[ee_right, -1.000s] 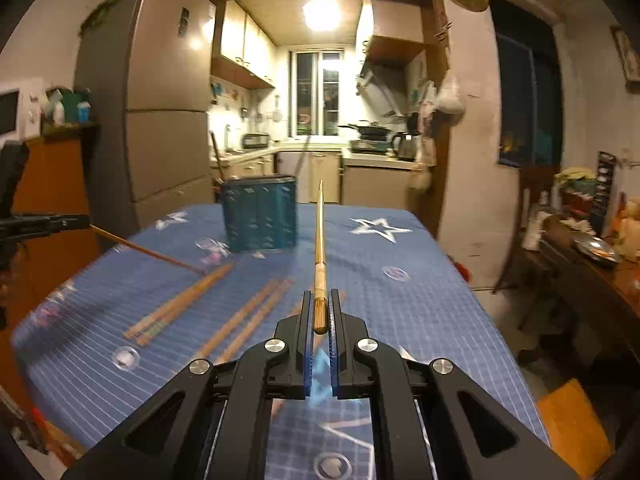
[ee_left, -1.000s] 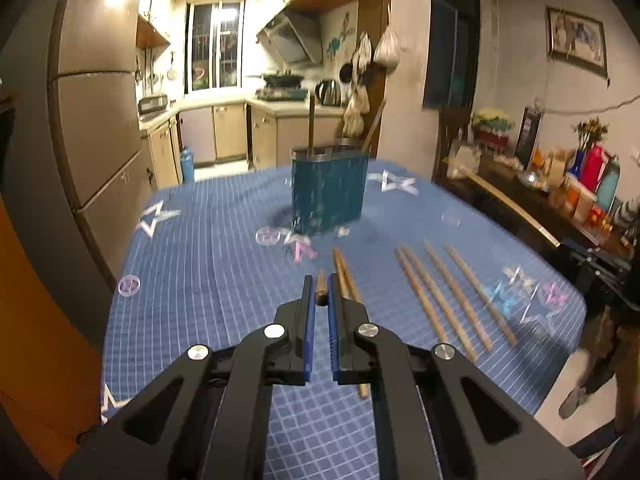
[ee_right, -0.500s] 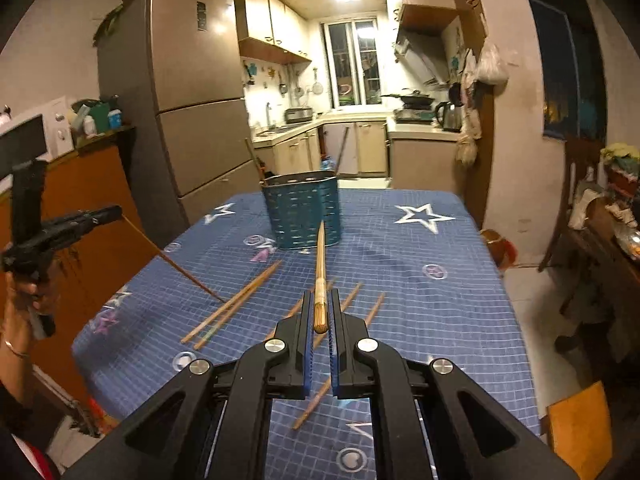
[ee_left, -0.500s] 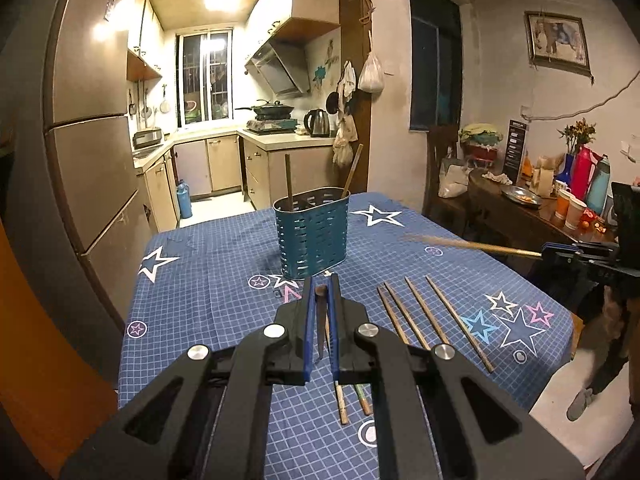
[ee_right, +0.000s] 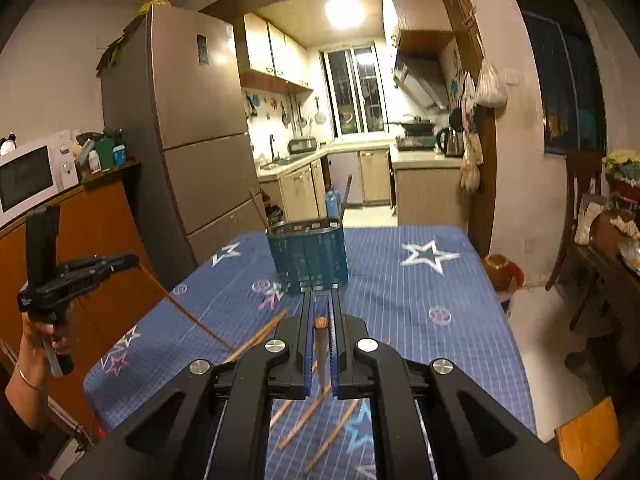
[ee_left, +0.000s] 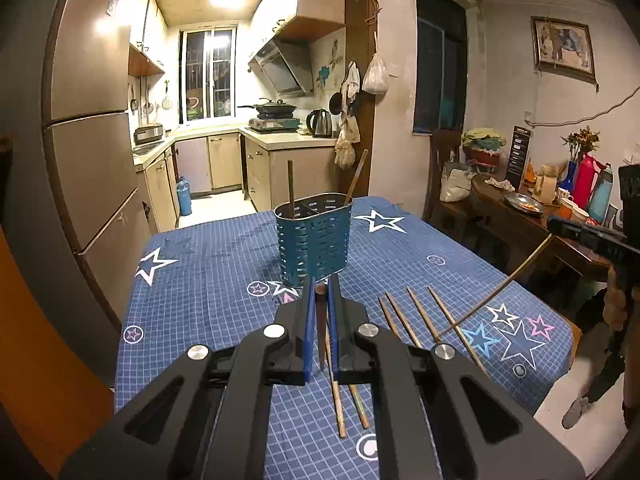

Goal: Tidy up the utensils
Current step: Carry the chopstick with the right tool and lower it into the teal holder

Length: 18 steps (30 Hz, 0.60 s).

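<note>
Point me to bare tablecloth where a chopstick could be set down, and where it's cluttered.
Free: the cloth left of the blue holder, out to the white star; also right of it around the far white star. Crowded: the near strip in front of the holder, where loose chopsticks lie fanned under both grippers.

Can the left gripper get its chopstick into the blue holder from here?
Probably yes. The left gripper is shut on a chopstick, and the blue holder stands straight ahead, top open, only two chopsticks inside. Nothing lies between.
</note>
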### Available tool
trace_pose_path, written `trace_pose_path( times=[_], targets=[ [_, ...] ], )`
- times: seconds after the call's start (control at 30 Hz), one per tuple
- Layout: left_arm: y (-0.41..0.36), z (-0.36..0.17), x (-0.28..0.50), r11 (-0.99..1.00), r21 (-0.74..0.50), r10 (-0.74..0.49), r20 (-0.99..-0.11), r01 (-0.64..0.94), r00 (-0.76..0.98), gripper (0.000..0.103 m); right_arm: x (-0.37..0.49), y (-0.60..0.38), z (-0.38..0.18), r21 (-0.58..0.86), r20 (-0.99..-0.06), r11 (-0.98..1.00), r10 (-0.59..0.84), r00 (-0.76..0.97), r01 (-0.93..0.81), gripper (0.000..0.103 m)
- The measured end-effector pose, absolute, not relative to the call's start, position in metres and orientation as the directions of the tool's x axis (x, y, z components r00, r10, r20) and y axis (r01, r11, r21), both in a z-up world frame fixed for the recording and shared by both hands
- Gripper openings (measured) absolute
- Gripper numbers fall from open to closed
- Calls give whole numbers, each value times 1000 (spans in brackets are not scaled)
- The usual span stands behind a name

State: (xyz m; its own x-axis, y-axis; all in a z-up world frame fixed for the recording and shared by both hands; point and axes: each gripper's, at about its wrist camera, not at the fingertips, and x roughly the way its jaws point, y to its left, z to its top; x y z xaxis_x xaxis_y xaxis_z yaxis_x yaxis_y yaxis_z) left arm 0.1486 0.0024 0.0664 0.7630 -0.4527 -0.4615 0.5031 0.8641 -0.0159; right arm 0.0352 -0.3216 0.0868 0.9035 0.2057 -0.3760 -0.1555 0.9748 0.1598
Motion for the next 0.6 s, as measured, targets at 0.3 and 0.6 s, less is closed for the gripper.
trace_pose_path(
  times=[0.3, 0.6],
  targets=[
    [-3, 82, 169, 856, -42, -474, -461, 515, 750, 5, 79, -308, 115, 134, -365, 976, 212, 907, -174, 8],
    [-27, 135, 190, 833, -43, -519, -406, 552, 752, 5, 134, -293, 161, 121, -346, 972, 231, 909, -201, 8]
  ],
)
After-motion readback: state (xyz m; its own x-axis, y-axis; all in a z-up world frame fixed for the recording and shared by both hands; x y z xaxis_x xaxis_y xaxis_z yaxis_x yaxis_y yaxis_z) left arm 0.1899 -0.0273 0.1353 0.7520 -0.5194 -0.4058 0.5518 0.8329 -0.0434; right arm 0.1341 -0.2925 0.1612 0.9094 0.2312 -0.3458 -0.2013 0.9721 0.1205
